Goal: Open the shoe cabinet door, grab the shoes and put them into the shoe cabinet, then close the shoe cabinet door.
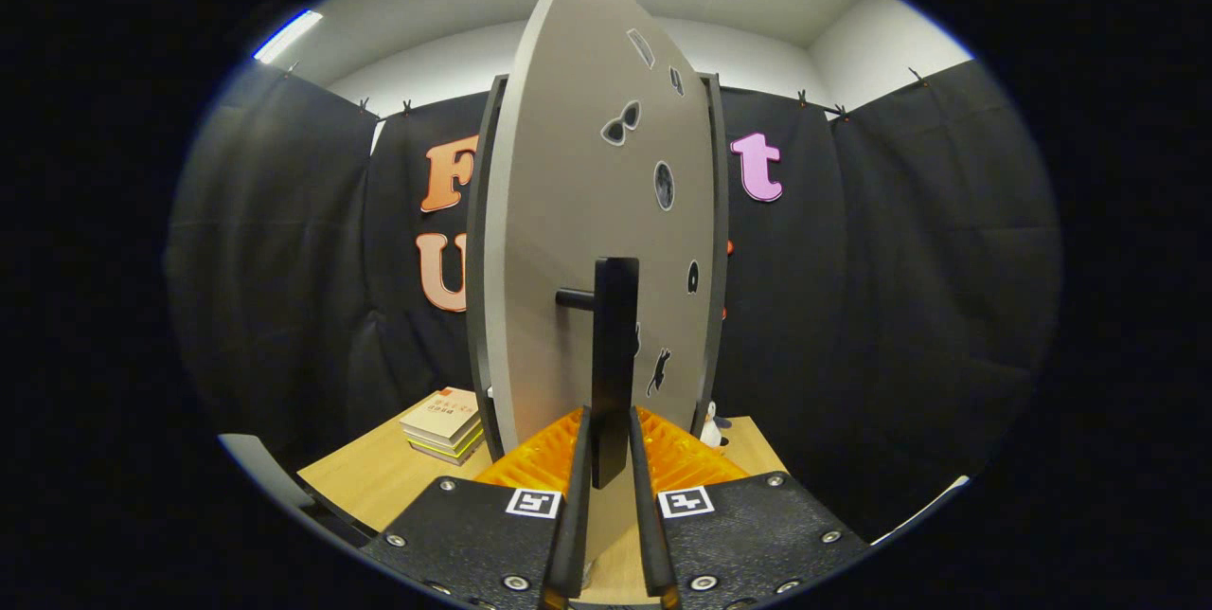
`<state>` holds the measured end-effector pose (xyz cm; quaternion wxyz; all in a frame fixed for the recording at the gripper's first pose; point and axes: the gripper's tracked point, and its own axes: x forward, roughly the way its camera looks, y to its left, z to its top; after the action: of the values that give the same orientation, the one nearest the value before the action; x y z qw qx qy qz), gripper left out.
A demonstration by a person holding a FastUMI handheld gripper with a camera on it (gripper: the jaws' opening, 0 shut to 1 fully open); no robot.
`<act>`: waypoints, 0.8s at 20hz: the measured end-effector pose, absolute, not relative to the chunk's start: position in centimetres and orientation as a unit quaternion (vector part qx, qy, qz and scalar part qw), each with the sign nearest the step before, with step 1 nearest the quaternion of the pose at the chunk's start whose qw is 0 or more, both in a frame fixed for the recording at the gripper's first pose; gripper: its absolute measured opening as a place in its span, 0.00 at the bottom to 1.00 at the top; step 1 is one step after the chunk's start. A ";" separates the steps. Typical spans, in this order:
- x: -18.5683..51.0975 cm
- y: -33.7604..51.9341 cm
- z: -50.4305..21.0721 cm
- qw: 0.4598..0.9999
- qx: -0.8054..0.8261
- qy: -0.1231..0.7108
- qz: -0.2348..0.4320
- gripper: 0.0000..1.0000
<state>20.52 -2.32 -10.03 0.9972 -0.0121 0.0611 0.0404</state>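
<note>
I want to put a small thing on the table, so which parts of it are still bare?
Bare table lies in front of the stack of books, left of the cabinet door. Right of the door, by the small figurine, less shows. The middle is crowded: the gripper fingers flank the door handle.

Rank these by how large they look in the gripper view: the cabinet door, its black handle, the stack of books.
1. Cabinet door, by far the largest.
2. Handle, whose lower end sits between the gripper fingers.
3. Stack of books, smallest, though it lies farther off, so its true size is unsure.
</note>
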 end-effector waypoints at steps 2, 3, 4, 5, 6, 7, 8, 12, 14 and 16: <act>20.1 -4.1 -9.9 0.997 -0.006 0.059 0.044 0.24; 20.0 -4.9 -10.1 0.997 -0.001 0.060 0.044 0.24; 19.9 -5.6 -10.1 0.997 0.002 0.059 0.043 0.24; 19.6 -6.8 -10.2 0.997 0.005 0.058 0.043 0.24; 19.4 -7.7 -10.2 0.998 0.006 0.057 0.041 0.24; 19.2 -8.7 -10.4 0.998 0.006 0.057 0.037 0.24; 18.9 -9.6 -10.6 0.998 0.007 0.057 0.032 0.24; 18.4 -12.9 -11.5 0.998 0.010 0.063 0.016 0.24; 18.1 -15.6 -11.9 0.998 -0.001 0.061 -0.007 0.23; 17.6 -17.3 -12.1 0.998 0.006 0.065 -0.019 0.20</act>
<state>17.65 -17.30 -12.14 0.9977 0.0062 0.0652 -0.0189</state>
